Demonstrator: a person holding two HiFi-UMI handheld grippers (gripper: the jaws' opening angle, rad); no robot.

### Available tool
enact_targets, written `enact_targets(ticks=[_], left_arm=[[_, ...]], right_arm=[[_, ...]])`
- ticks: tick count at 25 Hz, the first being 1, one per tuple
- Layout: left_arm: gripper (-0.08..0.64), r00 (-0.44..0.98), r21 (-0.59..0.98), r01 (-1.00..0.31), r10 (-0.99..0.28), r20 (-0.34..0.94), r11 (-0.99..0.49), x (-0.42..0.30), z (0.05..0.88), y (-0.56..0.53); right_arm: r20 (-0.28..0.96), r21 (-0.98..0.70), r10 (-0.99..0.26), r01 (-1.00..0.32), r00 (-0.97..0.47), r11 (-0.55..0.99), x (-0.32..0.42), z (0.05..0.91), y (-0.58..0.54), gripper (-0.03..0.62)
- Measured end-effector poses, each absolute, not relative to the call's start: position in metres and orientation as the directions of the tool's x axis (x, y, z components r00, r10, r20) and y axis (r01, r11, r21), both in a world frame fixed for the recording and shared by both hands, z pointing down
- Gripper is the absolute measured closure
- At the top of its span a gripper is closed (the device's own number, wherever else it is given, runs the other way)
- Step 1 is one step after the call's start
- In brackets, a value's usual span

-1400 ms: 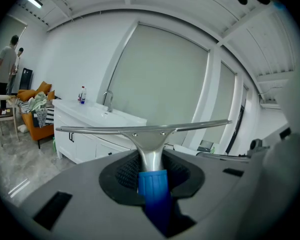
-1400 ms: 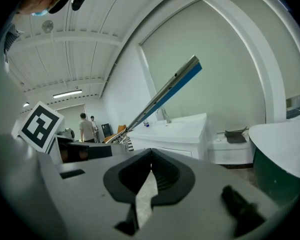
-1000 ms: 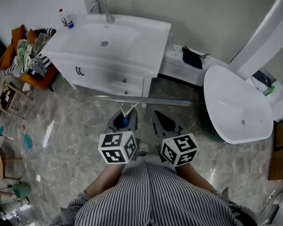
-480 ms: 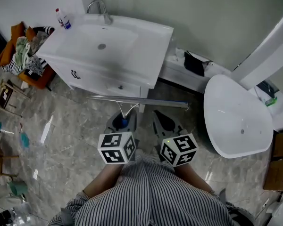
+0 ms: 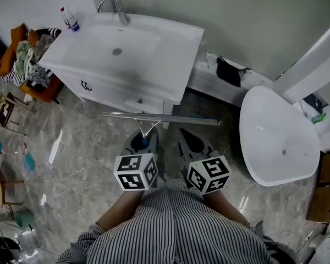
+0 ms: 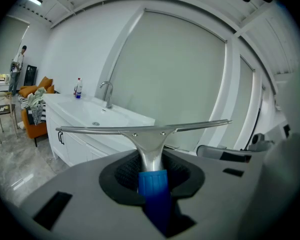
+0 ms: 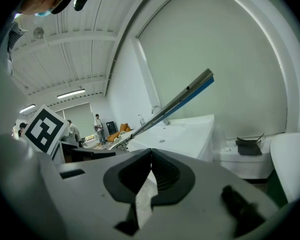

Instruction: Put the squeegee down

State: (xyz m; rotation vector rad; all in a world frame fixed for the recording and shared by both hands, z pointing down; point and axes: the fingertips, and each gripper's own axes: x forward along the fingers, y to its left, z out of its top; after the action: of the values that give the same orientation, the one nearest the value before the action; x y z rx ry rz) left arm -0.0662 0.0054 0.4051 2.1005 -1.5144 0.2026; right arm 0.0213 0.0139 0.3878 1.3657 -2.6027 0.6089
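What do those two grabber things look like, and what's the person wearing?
The left claw and right claw are grey with black ribbed pads. Each carries a white cube of black square markers. The sleeves are white with dark stripes.

Blue-and-silver squeegee (image 5: 159,117), white sink (image 5: 173,65), striped shirt (image 5: 176,230)

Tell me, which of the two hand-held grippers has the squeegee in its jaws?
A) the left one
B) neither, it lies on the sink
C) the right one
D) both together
A: the left gripper is closed on the squeegee at its blue grip end, while the right gripper has its jaws together with nothing between them.
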Motion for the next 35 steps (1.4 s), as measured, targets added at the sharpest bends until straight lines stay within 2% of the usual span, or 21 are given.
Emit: enact_targets(ticks=[21, 35], left_arm=[[0.460, 0.400, 0.311, -0.905, -0.826, 0.398, -0.289, -0.078, 0.397, -0.121], [0.460, 0.494, 0.302, -0.866, -0.781, 0.382, -0.399, -0.085, 0.381, -0.234]], right_arm=[[0.309, -0.270, -0.777, -0.833, -0.549, 0.482, -0.001, 0.390, -0.102, 0.575], [0.300, -0.255, -0.826, -0.875, -0.477, 0.412, -0.021, 0.377, -0.207, 0.575]])
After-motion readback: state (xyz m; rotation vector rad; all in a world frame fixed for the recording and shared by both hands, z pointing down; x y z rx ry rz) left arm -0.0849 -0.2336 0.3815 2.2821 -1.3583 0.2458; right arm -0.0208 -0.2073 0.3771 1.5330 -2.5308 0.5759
